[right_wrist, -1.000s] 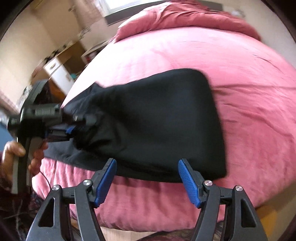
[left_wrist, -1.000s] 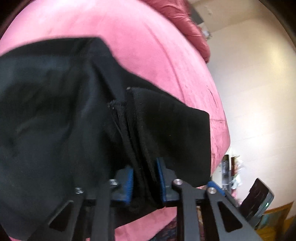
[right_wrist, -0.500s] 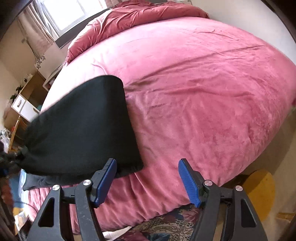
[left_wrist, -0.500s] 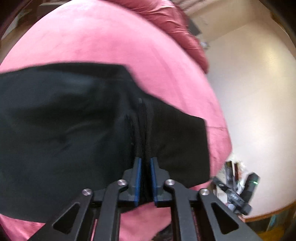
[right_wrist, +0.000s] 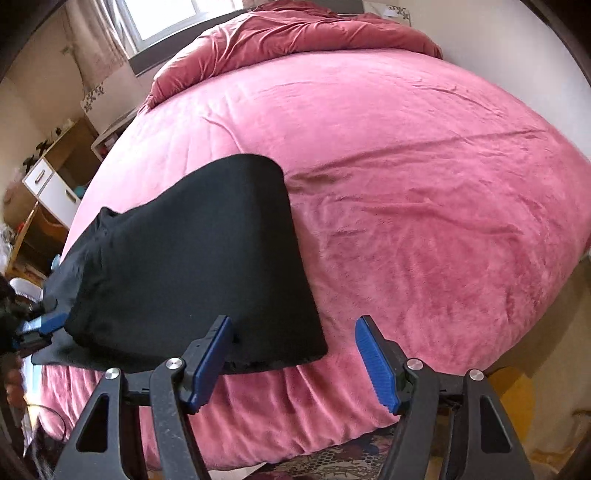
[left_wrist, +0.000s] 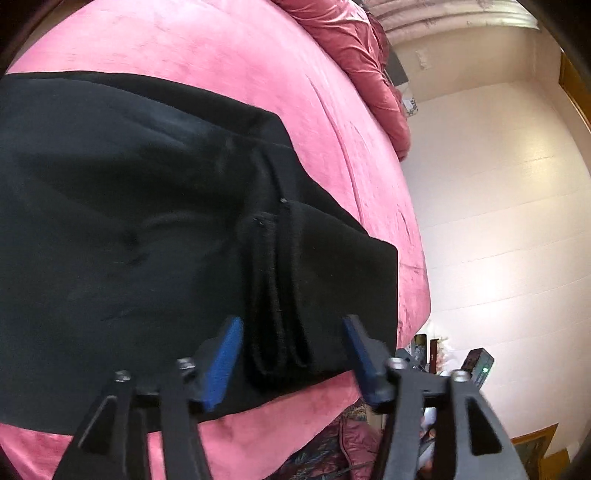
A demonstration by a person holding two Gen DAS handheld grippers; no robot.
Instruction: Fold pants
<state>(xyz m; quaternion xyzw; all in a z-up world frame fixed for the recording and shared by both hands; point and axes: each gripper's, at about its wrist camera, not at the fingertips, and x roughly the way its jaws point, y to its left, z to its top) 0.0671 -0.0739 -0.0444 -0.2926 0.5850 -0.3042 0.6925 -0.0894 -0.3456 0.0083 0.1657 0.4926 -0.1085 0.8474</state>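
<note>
Black pants [left_wrist: 140, 229] lie folded flat on the pink bedspread [right_wrist: 424, 206], near the bed's foot edge. In the right wrist view they fill the 9 o'clock side of the bed, with one squared corner down near the 6 o'clock edge.

Left gripper [left_wrist: 291, 354]: jaws spread apart, blue pads to either side of a bunched ridge of pant fabric that runs up from 6 o'clock; the pads are not pressed against it. Right gripper [right_wrist: 295, 354]: jaws wide, nothing between them but bedspread; its left finger [right_wrist: 210, 358] overlaps the pants' near corner in view, contact not clear.

Around: a rumpled darker red duvet [right_wrist: 295, 29] is heaped at the head of the bed, 12 o'clock in the right view. A wooden nightstand with white drawers [right_wrist: 51, 184] stands off the bed at 9 to 10 o'clock. A window [right_wrist: 173, 14] with a pale curtain sits at 11 o'clock. At the far 9 o'clock edge of the right view, blue and black parts of the other tool show, partly hidden by the cloth.

Left view: plain cream wall [left_wrist: 498, 221] from 1 to 4 o'clock; a dark device with a green light [left_wrist: 480, 365] at 4 o'clock. A patterned rug [right_wrist: 351, 458] shows below the bed's foot edge.
</note>
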